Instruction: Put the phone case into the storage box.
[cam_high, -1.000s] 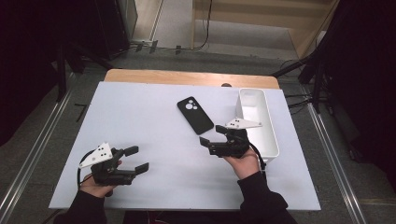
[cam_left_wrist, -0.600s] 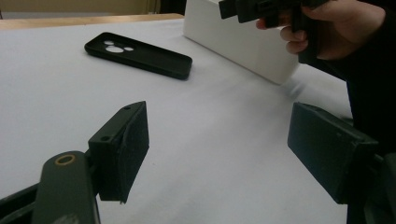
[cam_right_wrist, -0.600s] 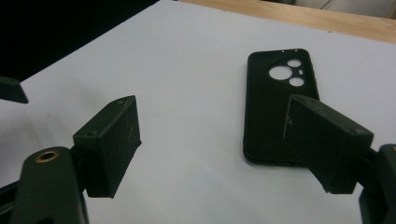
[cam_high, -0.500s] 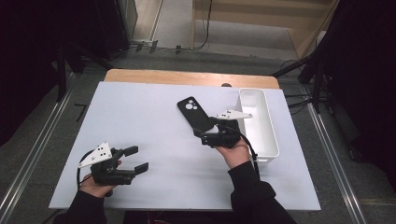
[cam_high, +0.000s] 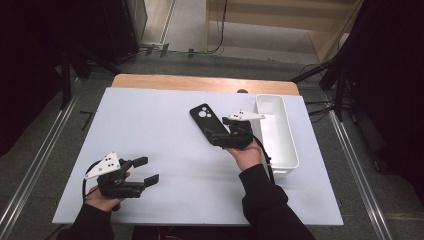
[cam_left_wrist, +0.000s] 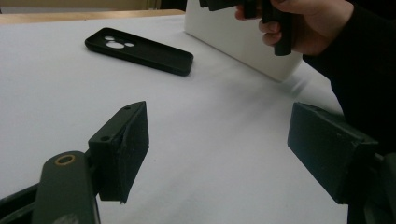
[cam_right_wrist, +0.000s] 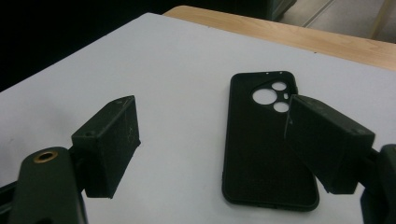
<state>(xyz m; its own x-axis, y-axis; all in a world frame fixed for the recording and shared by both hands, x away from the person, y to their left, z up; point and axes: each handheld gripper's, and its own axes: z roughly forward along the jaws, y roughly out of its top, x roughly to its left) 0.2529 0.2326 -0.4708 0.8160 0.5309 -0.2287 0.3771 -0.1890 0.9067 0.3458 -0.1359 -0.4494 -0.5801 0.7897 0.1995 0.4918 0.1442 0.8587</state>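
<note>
One black phone case (cam_right_wrist: 268, 154) lies long-ways toward twelve o'clock, just at two o'clock from our right gripper (cam_right_wrist: 210, 144), whose jaws stand apart and empty.
</note>
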